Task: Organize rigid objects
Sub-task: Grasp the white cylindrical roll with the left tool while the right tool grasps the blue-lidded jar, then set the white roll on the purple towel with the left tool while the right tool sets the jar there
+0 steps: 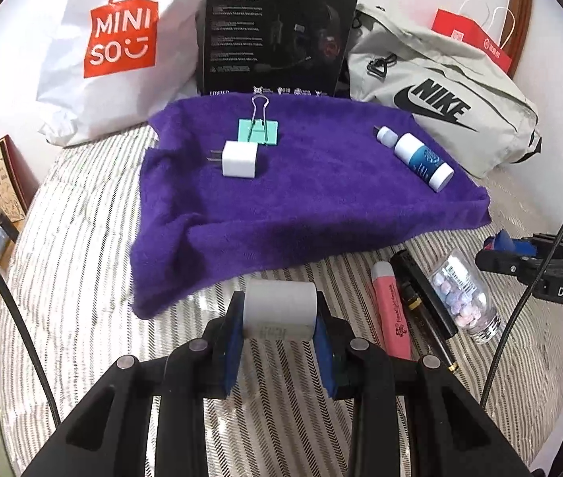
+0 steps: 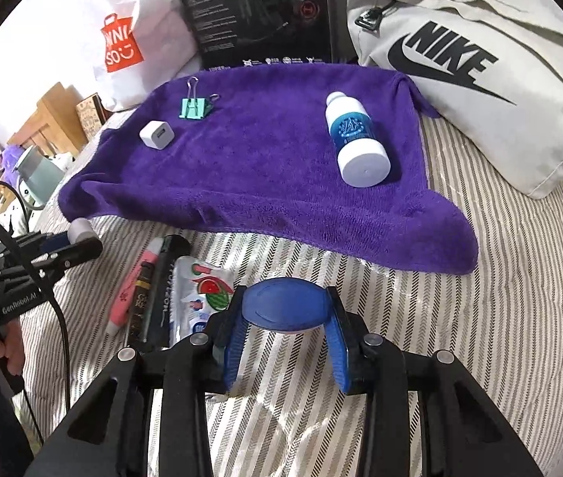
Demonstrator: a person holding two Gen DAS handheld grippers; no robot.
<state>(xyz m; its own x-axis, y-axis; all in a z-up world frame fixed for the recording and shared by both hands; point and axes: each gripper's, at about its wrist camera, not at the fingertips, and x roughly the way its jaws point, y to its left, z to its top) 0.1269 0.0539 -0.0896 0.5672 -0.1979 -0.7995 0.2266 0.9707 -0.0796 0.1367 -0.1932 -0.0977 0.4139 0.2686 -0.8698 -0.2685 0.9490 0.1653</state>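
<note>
Between left claw (image 1: 279,314) pads: grey cylinder (image 1: 279,310), clamped; right claw (image 2: 285,310) clenched on blue-capped jar (image 2: 285,302)

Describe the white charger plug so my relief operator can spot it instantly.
Find the purple towel spread on the striped bedcover. On its far left part, just in front of the mint-green binder clip, lies the white charger plug. It is a small white cube with two metal prongs, unlike the long blue-labelled bottle farther right.

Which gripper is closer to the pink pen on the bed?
Left, I think. The pink pen lies just beside the left gripper, which holds a grey cylinder. The right gripper sits beyond the other items next to it.
</note>
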